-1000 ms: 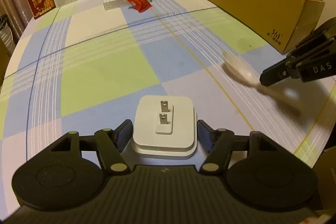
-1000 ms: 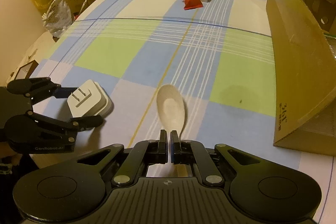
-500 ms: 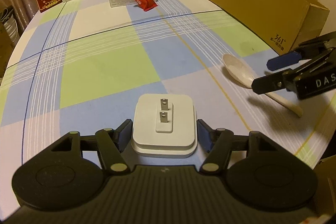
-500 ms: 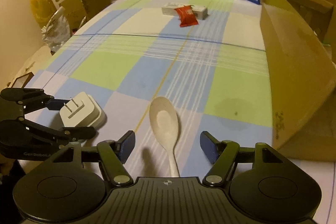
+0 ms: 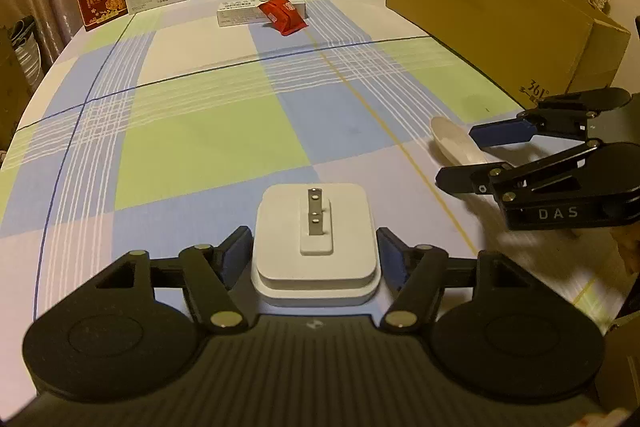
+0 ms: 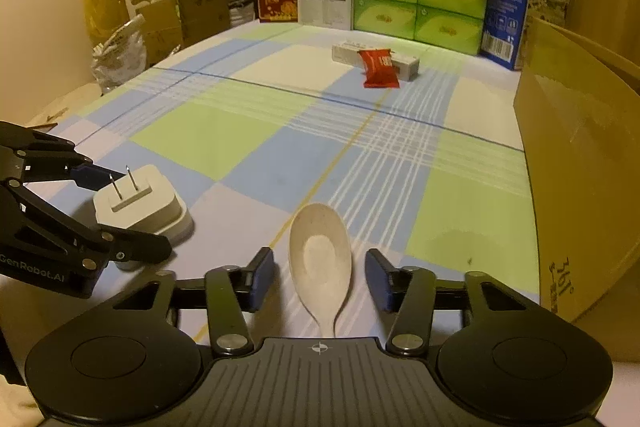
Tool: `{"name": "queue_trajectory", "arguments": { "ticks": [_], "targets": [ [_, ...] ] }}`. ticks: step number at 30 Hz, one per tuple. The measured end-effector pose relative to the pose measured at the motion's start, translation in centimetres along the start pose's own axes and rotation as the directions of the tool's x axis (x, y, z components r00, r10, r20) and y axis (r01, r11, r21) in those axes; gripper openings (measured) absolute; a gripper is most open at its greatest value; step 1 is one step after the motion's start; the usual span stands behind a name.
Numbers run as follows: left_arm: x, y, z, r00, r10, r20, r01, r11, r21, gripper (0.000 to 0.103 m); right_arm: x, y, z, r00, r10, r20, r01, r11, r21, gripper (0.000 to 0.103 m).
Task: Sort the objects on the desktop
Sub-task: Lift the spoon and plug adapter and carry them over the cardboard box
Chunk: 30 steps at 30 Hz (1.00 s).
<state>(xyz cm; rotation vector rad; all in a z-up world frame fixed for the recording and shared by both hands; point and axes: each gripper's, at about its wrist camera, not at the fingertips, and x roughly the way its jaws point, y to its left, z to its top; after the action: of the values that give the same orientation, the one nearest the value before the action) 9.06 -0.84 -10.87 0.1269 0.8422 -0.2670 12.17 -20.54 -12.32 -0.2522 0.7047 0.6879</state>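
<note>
- left gripper is straddling the white plug adapter sitting prongs-up on the checked worktop; jaws are easing open, pads looking just clear of its sides
- right gripper is closing around the pale spoon lying flat; pads aren't touching it
- red packet is leaning on a white box far back

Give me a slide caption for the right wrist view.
Right gripper, jaws closing around a white spoon, beside the left gripper straddling a plug adapter.
</note>
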Motion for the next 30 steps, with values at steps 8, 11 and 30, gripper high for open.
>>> {"name": "queue_trajectory", "arguments": {
  "ticks": [8, 11, 30],
  "targets": [
    [0.0, -0.1, -0.1, 1.000, 0.009, 0.004, -0.009, 1.000, -0.007, 0.067, -0.2, -0.4, 0.2, 1.000, 0.022, -0.009, -0.022, 1.000, 0.006, 0.030],
    [-0.1, -0.2, 0.0, 1.000, 0.012, 0.002, -0.012, 1.000, -0.012, 0.067, -0.5, -0.3, 0.2, 1.000, 0.022, -0.009, -0.022, 1.000, 0.014, 0.030],
    [-1.8, -1.3, 0.0, 0.999, 0.037, 0.019, -0.036, 0.998, -0.050, 0.060, -5.3, -1.0, 2.3, 0.998, -0.024, 0.064, 0.018, 0.996, 0.086, 0.030]
  ]
}}
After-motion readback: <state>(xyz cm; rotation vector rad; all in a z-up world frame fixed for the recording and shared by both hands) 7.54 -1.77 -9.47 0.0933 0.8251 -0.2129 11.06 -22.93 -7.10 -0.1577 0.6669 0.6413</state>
